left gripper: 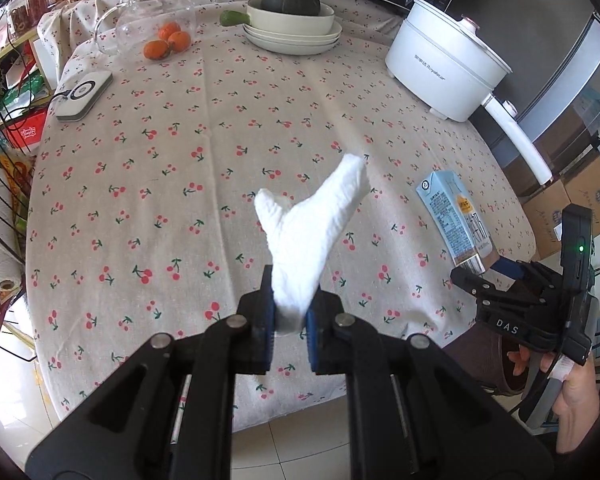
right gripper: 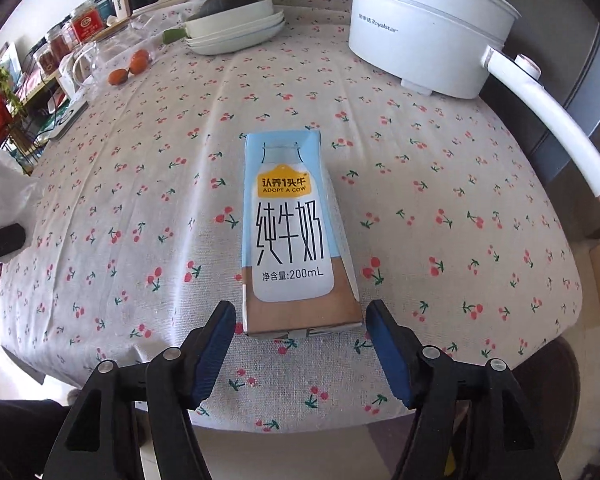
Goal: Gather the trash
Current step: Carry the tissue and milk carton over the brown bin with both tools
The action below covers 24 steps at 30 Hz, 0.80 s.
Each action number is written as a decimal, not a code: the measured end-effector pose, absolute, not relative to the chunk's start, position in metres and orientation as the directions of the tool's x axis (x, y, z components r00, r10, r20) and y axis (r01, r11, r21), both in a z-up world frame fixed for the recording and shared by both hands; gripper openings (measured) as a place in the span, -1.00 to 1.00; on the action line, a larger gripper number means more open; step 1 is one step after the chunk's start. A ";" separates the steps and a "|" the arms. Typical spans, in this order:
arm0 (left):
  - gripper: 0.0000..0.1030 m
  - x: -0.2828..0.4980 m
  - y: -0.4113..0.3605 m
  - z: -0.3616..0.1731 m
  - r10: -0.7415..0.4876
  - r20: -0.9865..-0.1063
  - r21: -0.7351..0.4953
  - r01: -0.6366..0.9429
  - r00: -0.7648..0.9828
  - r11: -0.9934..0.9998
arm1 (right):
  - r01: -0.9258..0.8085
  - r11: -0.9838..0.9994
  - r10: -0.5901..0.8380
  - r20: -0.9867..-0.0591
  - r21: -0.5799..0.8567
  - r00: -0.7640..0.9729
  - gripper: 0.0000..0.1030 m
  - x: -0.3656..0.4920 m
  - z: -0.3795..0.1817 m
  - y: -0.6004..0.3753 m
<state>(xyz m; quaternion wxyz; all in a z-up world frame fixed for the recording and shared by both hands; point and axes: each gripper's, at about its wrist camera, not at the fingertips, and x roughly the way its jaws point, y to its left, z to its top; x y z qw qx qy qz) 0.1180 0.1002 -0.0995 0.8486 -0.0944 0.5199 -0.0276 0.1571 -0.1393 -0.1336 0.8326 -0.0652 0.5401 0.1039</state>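
My left gripper (left gripper: 290,320) is shut on a crumpled white tissue (left gripper: 308,224) and holds it above the cherry-print tablecloth (left gripper: 180,184). The tissue also shows at the left edge of the right wrist view (right gripper: 8,196). A light blue 200 mL milk carton (right gripper: 292,232) lies flat near the table's front edge, also seen in the left wrist view (left gripper: 454,220). My right gripper (right gripper: 300,340) is open, its blue pads either side of the carton's near end, not touching it. It shows in the left wrist view (left gripper: 480,276) just in front of the carton.
A white electric pot (right gripper: 428,24) with a long handle stands at the back right. Stacked plates with a dark squash (left gripper: 292,20), a glass jar and oranges (left gripper: 168,40) and a white scale (left gripper: 84,94) sit at the back and left. A wire rack (left gripper: 0,200) stands left of the table.
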 end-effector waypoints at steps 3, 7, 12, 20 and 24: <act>-0.73 0.116 0.100 -0.103 -0.142 -0.880 -0.182 -0.046 0.454 0.982 | -0.268 0.963 0.097 -0.907 -0.018 0.409 0.01 0.155 -0.134 -0.138; -0.73 0.114 0.096 -0.105 -0.150 -0.881 -0.186 -0.038 0.448 0.982 | -0.256 0.967 0.103 -0.891 -0.015 0.443 0.00 0.147 -0.125 -0.144; -0.73 0.109 0.080 -0.101 -0.179 -0.872 -0.204 -0.006 0.456 0.979 | -0.221 0.975 0.118 -0.861 0.006 0.496 -0.01 0.128 -0.095 -0.161; -0.73 0.096 0.034 -0.093 -0.245 -0.855 -0.223 0.103 0.456 0.969 | -0.166 0.984 0.146 -0.823 0.064 0.549 -0.02 0.079 -0.060 -0.203; -0.73 0.091 0.004 -0.092 -0.280 -0.852 -0.225 0.173 0.442 0.959 | -0.127 0.990 0.125 -0.823 0.065 0.555 -0.02 0.051 -0.056 -0.226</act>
